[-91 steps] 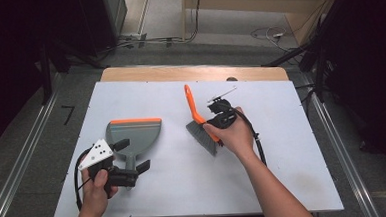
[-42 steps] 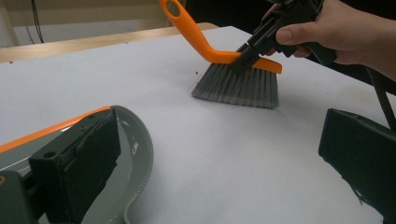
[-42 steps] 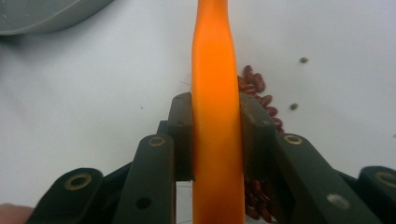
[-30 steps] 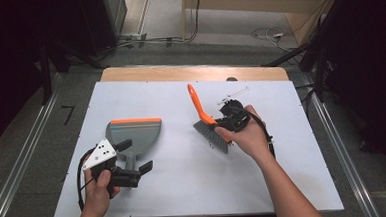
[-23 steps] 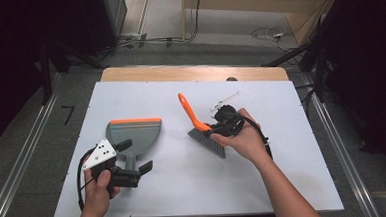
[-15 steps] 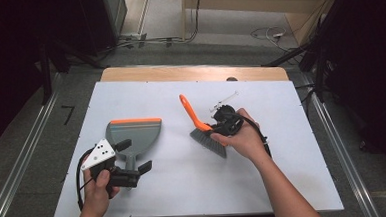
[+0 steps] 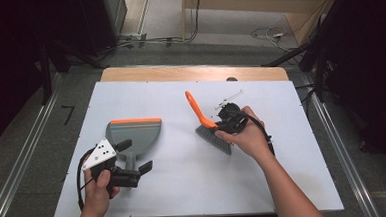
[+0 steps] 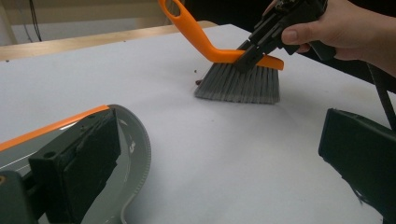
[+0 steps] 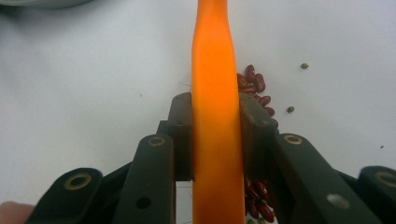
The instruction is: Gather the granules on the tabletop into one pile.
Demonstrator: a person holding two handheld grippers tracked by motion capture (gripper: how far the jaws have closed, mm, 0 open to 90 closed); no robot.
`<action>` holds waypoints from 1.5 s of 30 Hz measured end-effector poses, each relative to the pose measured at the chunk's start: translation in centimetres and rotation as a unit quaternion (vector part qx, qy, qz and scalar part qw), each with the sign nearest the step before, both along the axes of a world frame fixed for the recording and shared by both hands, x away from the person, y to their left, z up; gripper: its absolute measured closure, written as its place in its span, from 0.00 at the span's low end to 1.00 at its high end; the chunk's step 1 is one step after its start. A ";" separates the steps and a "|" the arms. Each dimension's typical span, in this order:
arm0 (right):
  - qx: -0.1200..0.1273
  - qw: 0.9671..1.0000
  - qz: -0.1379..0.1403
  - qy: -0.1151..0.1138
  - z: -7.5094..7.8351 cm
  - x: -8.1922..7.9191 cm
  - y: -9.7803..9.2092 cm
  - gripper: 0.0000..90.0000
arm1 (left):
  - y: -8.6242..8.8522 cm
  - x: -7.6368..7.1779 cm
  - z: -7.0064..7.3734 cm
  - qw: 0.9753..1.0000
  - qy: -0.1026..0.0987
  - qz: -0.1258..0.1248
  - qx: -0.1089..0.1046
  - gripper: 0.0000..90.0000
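**Two tools, one dustpan, one brush**

Nearest you, your left tool [image 7: 129, 173] sits at the near left of the white counter [image 7: 185, 189]. Its jaws stand wide apart and grip nothing; in the left gripper view one jaw lies over the dustpan and the other over bare counter.

Just beyond it lies the single grey dustpan [image 7: 135, 135], flat on the counter, its orange lip on the far edge.

Further out and to the right, your right tool [image 7: 221, 123] is clamped on the one orange-handled brush [image 7: 205, 123]. The right gripper view shows both jaws pressed against the orange handle [image 9: 210, 116]. The bristles [image 8: 240, 85] touch the counter, well apart from the dustpan.

The right gripper view reveals a cluster of red beans [image 9: 254, 86] beside the handle, plus two small greenish beans [image 9: 304, 66] lying apart. In the high view these beans cannot be made out.
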State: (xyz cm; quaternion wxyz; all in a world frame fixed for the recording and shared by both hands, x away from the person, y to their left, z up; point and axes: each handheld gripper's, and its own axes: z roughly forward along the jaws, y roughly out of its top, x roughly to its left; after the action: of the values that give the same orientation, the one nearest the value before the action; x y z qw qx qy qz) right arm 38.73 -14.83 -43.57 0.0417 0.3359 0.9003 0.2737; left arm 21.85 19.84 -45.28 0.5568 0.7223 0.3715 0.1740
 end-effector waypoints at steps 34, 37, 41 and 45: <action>0.072 0.996 -0.050 -0.033 1.5 -4.2 -7.6 0.77 | -0.1 -0.1 0.1 1.000 -0.007 0.007 -0.001 0.00; 0.075 0.995 -0.062 -0.035 1.4 -4.7 -8.7 0.76 | 0.0 -0.1 0.1 1.000 -0.010 0.008 -0.001 0.00; 0.083 0.993 -0.080 -0.038 1.3 -5.5 -10.3 0.76 | 0.1 -0.2 0.2 1.000 -0.011 0.009 -0.002 0.00; 0.092 0.990 -0.100 -0.037 1.1 -6.3 -12.2 0.76 | 0.2 -0.2 0.2 1.000 -0.011 0.010 -0.004 0.00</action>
State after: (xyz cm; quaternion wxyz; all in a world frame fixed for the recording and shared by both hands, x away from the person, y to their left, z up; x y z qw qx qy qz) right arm 32.47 -27.01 -42.43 0.0709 0.4166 0.8310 0.3617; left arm 21.63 20.04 -45.12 0.5617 0.7144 0.3734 0.1861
